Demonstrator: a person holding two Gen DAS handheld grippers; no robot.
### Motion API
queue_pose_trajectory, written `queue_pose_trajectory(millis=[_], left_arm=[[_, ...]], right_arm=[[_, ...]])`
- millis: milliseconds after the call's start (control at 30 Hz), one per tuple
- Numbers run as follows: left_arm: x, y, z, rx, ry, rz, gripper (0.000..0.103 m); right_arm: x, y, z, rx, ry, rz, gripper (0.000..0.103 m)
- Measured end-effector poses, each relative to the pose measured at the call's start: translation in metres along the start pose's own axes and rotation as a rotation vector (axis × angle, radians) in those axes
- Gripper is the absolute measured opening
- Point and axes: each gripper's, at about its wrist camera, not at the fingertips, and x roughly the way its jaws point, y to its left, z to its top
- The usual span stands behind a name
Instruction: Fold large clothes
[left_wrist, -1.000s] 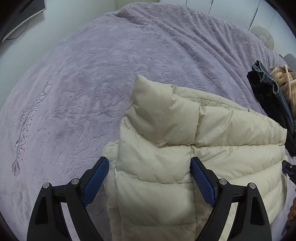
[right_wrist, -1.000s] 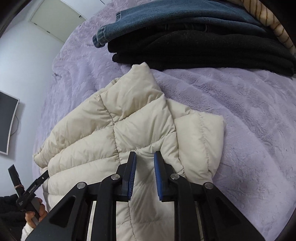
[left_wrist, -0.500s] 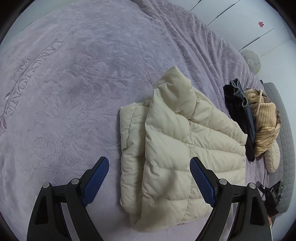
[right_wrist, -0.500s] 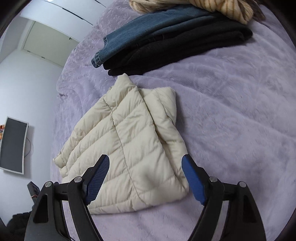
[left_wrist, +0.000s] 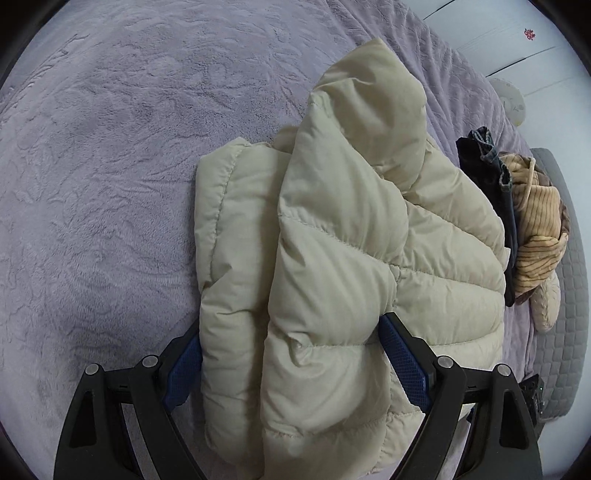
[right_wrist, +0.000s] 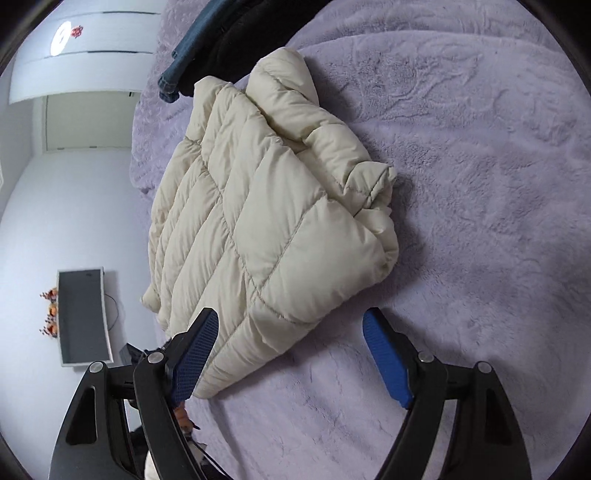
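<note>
A cream quilted puffer jacket (left_wrist: 332, 240) lies folded into a thick bundle on the purple blanket (left_wrist: 92, 184). My left gripper (left_wrist: 295, 365) is open, its blue pads either side of the jacket's near edge, which fills the gap between them. In the right wrist view the same jacket (right_wrist: 269, 206) lies ahead and left. My right gripper (right_wrist: 295, 354) is open, its left pad over the jacket's near corner and its right pad above bare blanket (right_wrist: 480, 221).
A pile of folded clothes lies beyond the jacket: black and denim garments (left_wrist: 491, 177) and a tan ribbed knit (left_wrist: 539, 236); the denim (right_wrist: 184, 55) also shows in the right wrist view. A grey quilted cushion (left_wrist: 569, 332) is at the bed's edge. A monitor (right_wrist: 83, 317) hangs on the wall.
The right gripper opened and let go of the jacket, then drew back. The left gripper pulled back, then came in close again around the jacket's near edge. The jacket now lies more compactly folded.
</note>
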Motion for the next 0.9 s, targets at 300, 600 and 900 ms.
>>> queue_pose_trajectory(millis=[300,600,900], left_arm=[[0.002,-0.007,0.008,0.02,-0.029,0.031,0.068],[-0.022,-0.033,0.005,0.099,-0.066,0.025,0.027],[-0.051,-0.039,-0.027,0.14,-0.039,0.049,0.027]], right_arm=[[0.031,-0.002,0.015,0.119,-0.022,0.12,0.082],[0.028,-0.003,0.003,0.183,-0.007,0.214,0.025],[0.003,-0.002,-0.018,0.184,0.016,0.184,0.025]])
